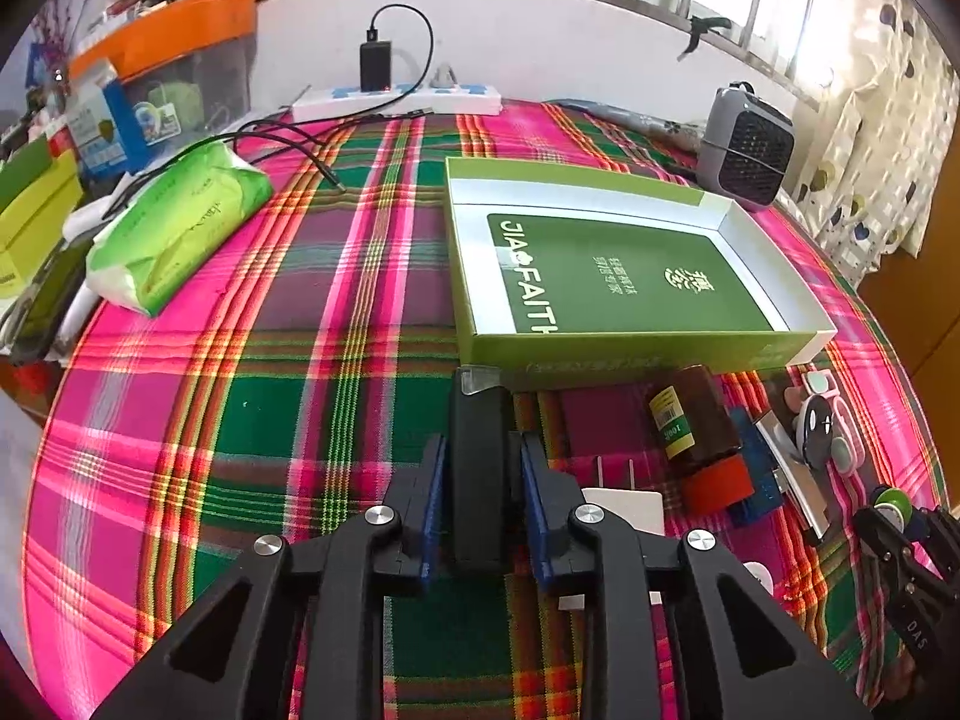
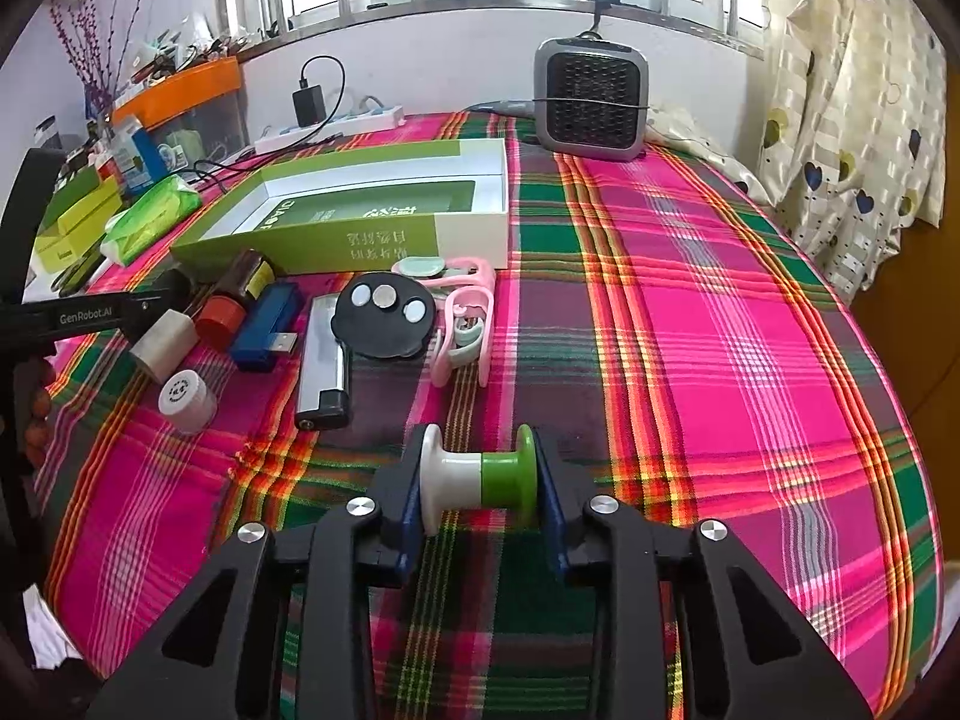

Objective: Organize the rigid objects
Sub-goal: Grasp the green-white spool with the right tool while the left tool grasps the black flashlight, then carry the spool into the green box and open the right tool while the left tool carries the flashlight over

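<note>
Both claws loaded. Right gripper (image 2: 480, 483) clamps white-green spool (image 2: 478, 478) by end flanges: light, stiff, slick plastic. Left gripper (image 1: 483, 495) clenched on black block (image 1: 478, 468), rigid. Green box (image 1: 630, 354) just ahead of left claw, ahead-left of right.

Woven plaid cloth (image 2: 690, 300) covers the worktop, its weave matt and slightly ribbed. The open green box (image 1: 630, 354) is smooth card with a satin print and white paper lining. The spool (image 2: 480, 480), white and green, is glossy moulded plastic. The lighter (image 2: 324, 360) shows polished metal; the brown bottle (image 1: 699, 420) a shiny translucent wall. Each tool (image 1: 483, 480) is matt black plastic with bright metal pins.
</note>
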Tool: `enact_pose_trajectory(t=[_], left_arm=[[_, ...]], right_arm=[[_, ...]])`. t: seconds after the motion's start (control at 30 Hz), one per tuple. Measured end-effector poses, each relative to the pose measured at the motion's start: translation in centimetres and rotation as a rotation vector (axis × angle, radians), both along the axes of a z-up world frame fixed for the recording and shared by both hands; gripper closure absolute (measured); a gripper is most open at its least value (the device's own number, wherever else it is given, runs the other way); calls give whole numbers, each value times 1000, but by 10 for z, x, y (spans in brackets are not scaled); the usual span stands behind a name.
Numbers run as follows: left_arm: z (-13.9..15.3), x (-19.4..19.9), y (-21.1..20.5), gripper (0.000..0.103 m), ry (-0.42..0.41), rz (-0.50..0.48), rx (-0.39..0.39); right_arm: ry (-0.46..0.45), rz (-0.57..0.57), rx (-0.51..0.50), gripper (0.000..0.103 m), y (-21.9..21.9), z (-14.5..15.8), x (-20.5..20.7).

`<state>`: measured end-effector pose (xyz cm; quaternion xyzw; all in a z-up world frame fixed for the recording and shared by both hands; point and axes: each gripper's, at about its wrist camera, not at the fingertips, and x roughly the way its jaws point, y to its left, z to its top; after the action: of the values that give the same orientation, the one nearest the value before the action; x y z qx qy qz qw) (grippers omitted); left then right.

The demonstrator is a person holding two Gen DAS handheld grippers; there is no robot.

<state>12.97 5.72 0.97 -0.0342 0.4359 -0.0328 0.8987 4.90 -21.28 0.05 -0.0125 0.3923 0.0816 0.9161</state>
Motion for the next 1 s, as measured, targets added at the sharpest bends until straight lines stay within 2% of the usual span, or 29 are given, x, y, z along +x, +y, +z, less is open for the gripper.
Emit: enact_pose_trajectory(t=[0.37,0.67,1.0], left_arm=[[16,-6,3,81,-23,0,0],[45,-3,-2,81,-68,-23,-9],[60,2,0,81,-68,-39,-33]], right_arm=[[-24,7,-8,70,-1,9,1],[-60,54,40,70,1,36,16],[-98,99,46,70,12,57,41]])
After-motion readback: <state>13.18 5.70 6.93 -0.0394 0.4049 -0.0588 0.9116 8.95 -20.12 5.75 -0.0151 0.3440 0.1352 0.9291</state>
